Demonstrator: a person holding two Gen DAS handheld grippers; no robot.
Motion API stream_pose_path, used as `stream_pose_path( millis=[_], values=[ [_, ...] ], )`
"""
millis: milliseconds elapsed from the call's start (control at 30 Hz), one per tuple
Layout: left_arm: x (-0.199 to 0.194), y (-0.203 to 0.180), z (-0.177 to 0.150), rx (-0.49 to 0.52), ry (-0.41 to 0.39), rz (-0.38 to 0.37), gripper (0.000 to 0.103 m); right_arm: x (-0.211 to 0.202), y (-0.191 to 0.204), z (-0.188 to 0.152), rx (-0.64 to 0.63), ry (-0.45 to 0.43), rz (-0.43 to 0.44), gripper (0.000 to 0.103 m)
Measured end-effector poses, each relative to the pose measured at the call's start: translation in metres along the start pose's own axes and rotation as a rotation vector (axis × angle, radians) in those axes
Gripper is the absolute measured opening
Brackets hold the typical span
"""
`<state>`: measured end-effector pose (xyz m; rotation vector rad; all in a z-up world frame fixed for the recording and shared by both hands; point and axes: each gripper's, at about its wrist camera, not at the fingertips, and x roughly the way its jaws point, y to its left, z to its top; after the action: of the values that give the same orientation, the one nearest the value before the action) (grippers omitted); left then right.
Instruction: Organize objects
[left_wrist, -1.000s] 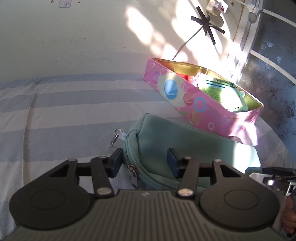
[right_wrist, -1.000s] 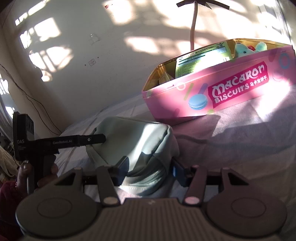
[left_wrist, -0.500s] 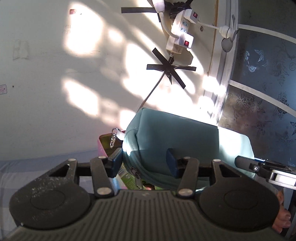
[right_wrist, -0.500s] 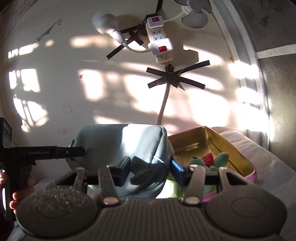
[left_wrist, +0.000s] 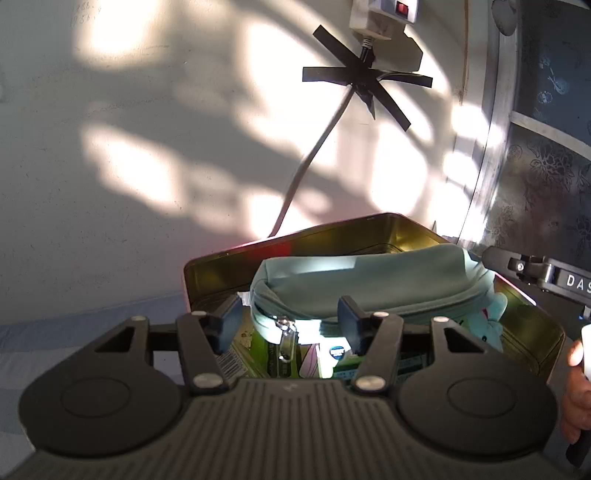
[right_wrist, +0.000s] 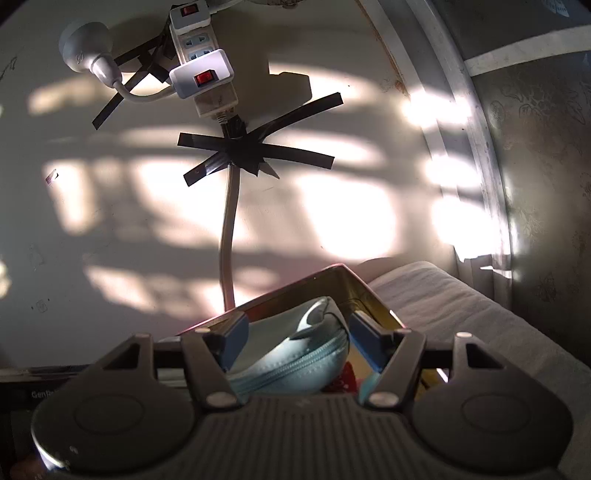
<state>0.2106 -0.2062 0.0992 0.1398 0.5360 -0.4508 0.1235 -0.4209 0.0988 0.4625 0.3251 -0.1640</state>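
A teal zip pouch (left_wrist: 369, 280) lies inside the open pink biscuit tin (left_wrist: 332, 225), on top of green packets (left_wrist: 258, 354) and beside a blue plush toy (left_wrist: 491, 321). My left gripper (left_wrist: 288, 325) straddles the pouch's zipper end. Its jaws are opening, and the left pad stands clear of the fabric. In the right wrist view the pouch (right_wrist: 295, 354) sits between the blue pads of my right gripper (right_wrist: 299, 341) above the tin's corner (right_wrist: 343, 273). Those jaws are opening too, with slim gaps at the pads. Part of the right gripper's body (left_wrist: 535, 273) shows at the tin's far side.
A power strip (right_wrist: 203, 74) and its cable (right_wrist: 229, 236) are taped to the sunlit wall right behind the tin. A metal window frame (right_wrist: 469, 147) stands to the right. Striped bedding (left_wrist: 92, 325) lies left of the tin, and a hand (left_wrist: 576, 398) shows at the right edge.
Both grippers lifted the pouch off the bed and carried it over into the tin. Their jaws have since widened, and the pouch now rests on the tin's contents.
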Motion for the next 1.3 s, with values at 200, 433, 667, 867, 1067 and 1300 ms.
stream_pose_path(
  millis=[200, 433, 667, 867, 1067, 1300],
  values=[
    [-0.040, -0.031, -0.013, 0.099, -0.034, 0.054, 0.060, -0.060, 0.025, -0.026, -0.022, -0.087, -0.016, 0.064],
    [-0.092, -0.036, -0.044, 0.143, -0.077, 0.085, 0.067, -0.139, 0.058, -0.064, -0.062, -0.199, -0.057, 0.069],
    [-0.125, -0.023, -0.080, 0.107, -0.061, 0.094, 0.069, -0.187, 0.076, -0.106, -0.067, -0.200, -0.081, 0.069],
    [-0.136, -0.016, -0.107, 0.077, -0.022, 0.090, 0.069, -0.202, 0.082, -0.126, -0.056, -0.133, -0.069, 0.069],
    [-0.141, -0.008, -0.125, 0.058, 0.003, 0.098, 0.071, -0.211, 0.091, -0.138, -0.049, -0.108, -0.066, 0.070],
    [-0.148, 0.007, -0.143, 0.024, 0.015, 0.120, 0.081, -0.217, 0.107, -0.144, -0.067, -0.115, -0.066, 0.072]
  ],
)
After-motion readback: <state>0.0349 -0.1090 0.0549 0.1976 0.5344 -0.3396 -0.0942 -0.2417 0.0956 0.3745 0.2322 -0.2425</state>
